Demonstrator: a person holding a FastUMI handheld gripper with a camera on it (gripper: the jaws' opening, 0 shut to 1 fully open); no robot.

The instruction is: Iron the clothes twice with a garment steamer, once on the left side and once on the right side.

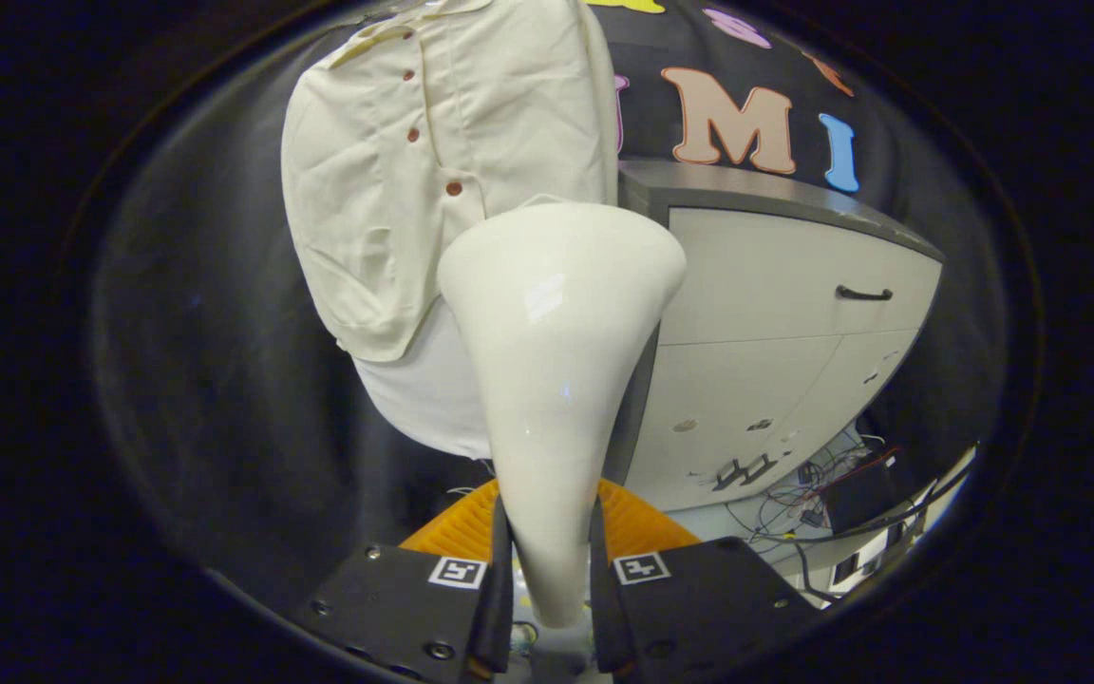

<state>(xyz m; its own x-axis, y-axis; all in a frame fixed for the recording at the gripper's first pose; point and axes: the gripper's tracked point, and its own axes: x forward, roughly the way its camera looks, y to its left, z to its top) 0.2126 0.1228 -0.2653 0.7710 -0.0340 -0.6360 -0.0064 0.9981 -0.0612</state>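
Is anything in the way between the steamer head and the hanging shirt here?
Nothing visible does. The gripper is shut on the garment steamer, whose flared head sits right before the cream shirt; the cabinet stands off beside them.

hidden: shirt (433,180) lower right behind steamer (552,380) | steamer face unseen

Fingers (552,570) clamping steamer (556,332), head against shirt (414,171)

A lab booth: a drawer cabinet (794,313) and loose cables (832,484) on the floor.
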